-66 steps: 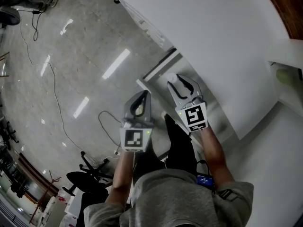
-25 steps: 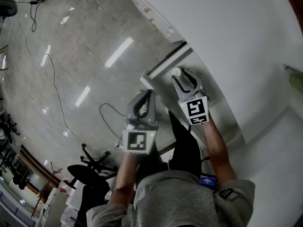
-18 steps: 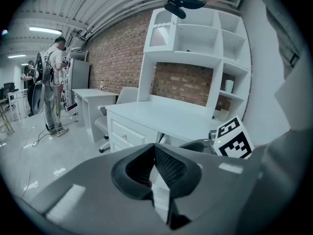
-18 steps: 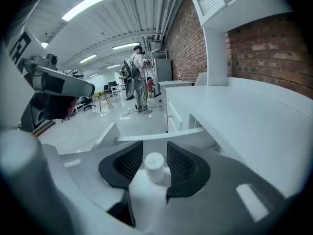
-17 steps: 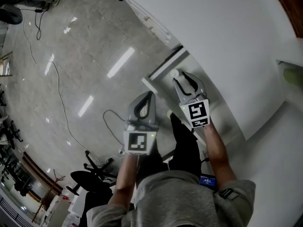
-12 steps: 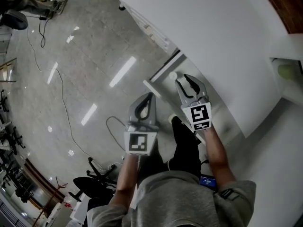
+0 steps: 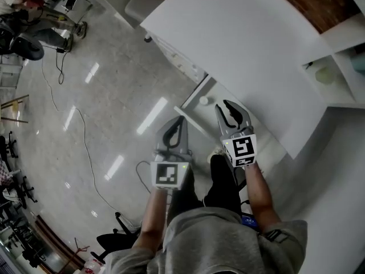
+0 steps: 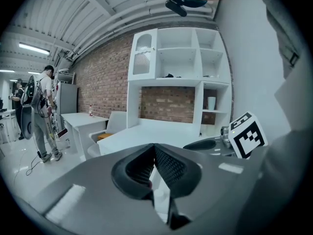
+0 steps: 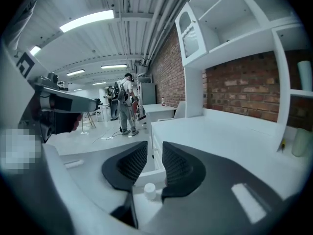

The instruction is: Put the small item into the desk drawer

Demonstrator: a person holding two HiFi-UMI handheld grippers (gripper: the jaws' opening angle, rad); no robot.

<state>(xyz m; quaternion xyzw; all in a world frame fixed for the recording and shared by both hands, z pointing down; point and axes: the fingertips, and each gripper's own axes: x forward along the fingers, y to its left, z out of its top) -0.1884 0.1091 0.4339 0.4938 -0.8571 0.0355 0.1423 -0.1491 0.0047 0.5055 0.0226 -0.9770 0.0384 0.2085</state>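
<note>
Okay, the small item (image 9: 149,190) already sits loose in the open drawer (image 9: 146,175), just below your right tongs (image 9: 150,155), whose jaws are closing on nothing. Lift straight out, clear of the drawer wall. Your left tongs (image 8: 154,148) are pinched together, empty, outside the drawer.

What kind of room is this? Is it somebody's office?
Most likely a big shared office or workshop. There is a long white desk with an open drawer, white shelves against a brick wall, and a shiny floor with cables trailing across it.
</note>
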